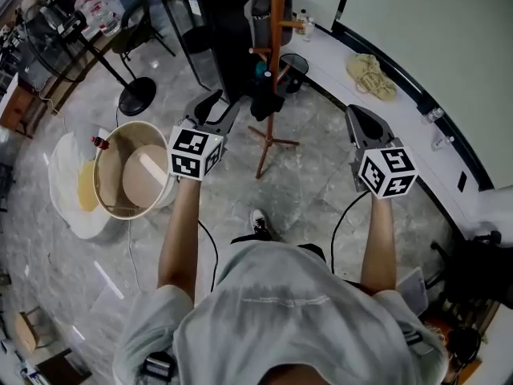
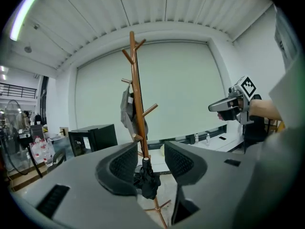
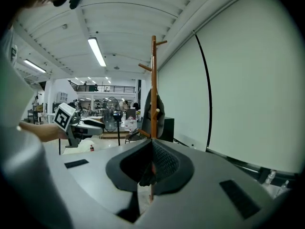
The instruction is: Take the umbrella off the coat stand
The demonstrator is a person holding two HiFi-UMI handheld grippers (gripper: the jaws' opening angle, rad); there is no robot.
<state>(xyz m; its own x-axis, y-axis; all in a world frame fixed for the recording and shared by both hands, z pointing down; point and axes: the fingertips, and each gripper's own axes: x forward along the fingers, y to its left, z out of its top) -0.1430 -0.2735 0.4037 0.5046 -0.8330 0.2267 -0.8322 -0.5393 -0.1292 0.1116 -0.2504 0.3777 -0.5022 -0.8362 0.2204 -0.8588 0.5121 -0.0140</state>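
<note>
Over the grey marble floor (image 1: 313, 195) we see the person's left arm (image 1: 178, 231) and right arm (image 1: 378, 239) stretched forward side by side, well apart. Both tools point near level, slightly down, toward the tall orange-brown wooden coat stand (image 1: 276, 54).

In the head view the stand is ahead, between the two tools and nearer the left one. A round beige tub (image 1: 132, 171) sits on the floor to the left.

The left gripper (image 2: 150, 149) is released: its jaws are apart with nothing pressed between them. The right gripper (image 3: 151, 144) is clenched, its pads meeting with nothing held.

The black folded umbrella (image 2: 147, 180) hangs low on the stand, close against the pole, untouched. The left gripper view lines it up in the gap between the jaws, but beyond them. The head view shows it only as a dark bundle (image 1: 266, 99). In the right gripper view it is mostly hidden behind the closed jaws.

Both gripper views show a grey garment (image 2: 127, 111) hanging higher on the pole, and each shows the other tool off to the side.
</note>
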